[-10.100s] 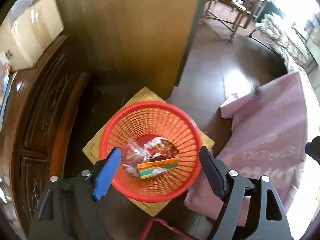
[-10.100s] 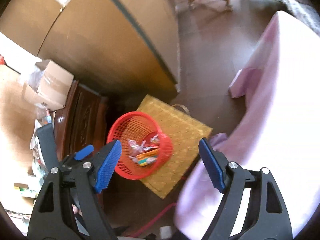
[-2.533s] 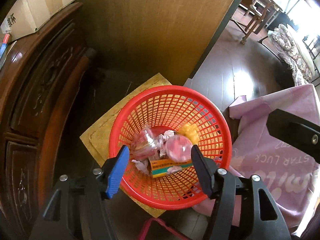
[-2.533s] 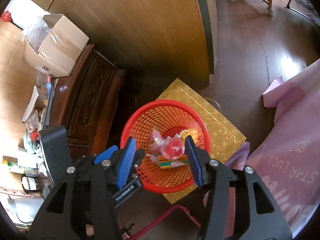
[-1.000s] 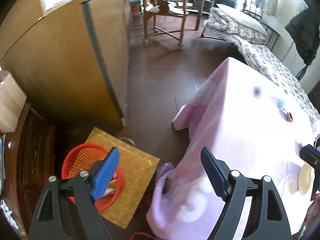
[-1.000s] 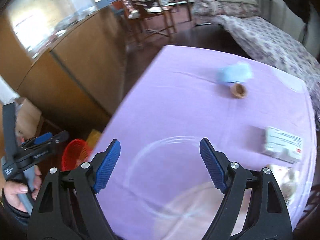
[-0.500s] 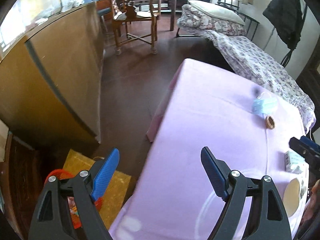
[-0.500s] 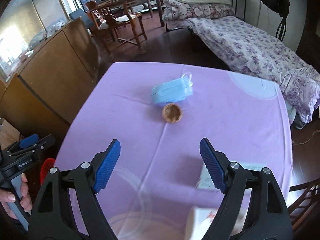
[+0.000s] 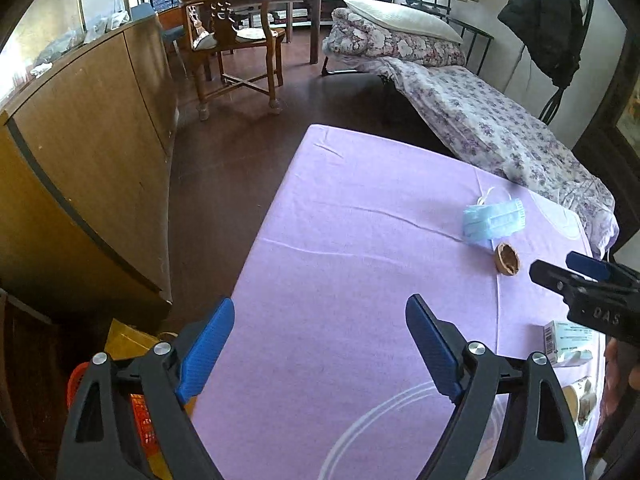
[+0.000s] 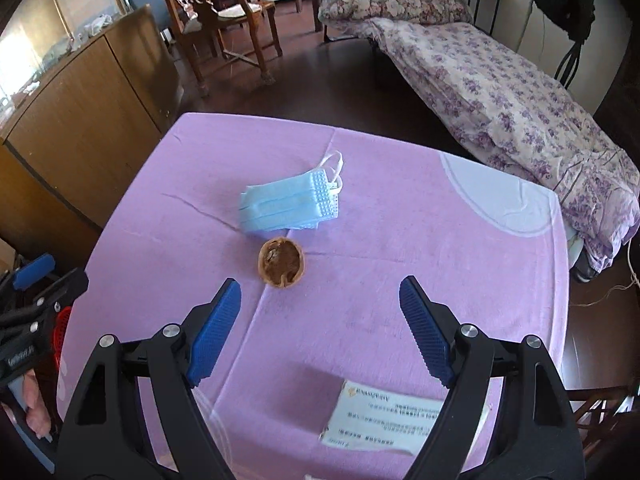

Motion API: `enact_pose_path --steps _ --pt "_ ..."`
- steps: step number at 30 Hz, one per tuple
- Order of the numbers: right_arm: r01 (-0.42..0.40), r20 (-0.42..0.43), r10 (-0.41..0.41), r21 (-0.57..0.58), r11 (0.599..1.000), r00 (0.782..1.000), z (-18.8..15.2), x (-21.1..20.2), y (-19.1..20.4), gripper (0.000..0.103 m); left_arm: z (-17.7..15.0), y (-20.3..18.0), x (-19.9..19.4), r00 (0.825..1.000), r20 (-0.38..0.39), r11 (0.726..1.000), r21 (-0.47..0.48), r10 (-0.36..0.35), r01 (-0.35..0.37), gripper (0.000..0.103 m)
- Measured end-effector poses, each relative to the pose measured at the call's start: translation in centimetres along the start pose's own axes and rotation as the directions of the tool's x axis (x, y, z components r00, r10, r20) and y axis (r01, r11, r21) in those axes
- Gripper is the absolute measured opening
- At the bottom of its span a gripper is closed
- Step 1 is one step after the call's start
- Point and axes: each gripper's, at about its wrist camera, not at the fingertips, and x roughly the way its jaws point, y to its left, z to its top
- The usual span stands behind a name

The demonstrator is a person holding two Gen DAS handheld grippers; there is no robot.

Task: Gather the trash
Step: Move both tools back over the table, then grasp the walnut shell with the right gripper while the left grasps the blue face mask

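A: Left gripper (image 9: pixel 320 334)?
B: Fingers wide, having just spread further, nothing between them. Lower left of its view: red basket (image 9: pixel 140 420) on the floor, hidden from the right view.
A: Right gripper (image 10: pixel 320 308)?
B: Fingers wide, empty, over the purple-covered bench (image 10: pixel 460 240); bed (image 10: pixel 520 92) upper right.
A: Trash?
B: Walnut shell (image 10: pixel 282 263) just above the finger gap; blue masks (image 10: pixel 290 202) just beyond it; white box (image 10: pixel 384 418) at lower centre.

A lilac-clothed surface (image 10: pixel 400 240) filled the middle of the frame. On it lay a folded blue face mask (image 10: pixel 290 202), a walnut shell half (image 10: pixel 281 263) just below it, and a white printed box (image 10: pixel 384 416) at the lower right.
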Motion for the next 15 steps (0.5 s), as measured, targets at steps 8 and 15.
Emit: enact_pose_path --steps 8,15 --pt "0.026 -0.029 -0.029 -0.078 0.997 0.999 0.7 2.4 2.4 0.074 -0.7 1.5 1.0 0.999 -0.031 0.999 -0.032 -0.02 0.019 0.086" --pt "0.039 -0.052 -0.044 -0.103 0.994 0.998 0.9 3.3 3.4 0.054 -1.1 1.9 1.3 0.999 -0.042 0.999 -0.033 -0.028 0.027 0.086"
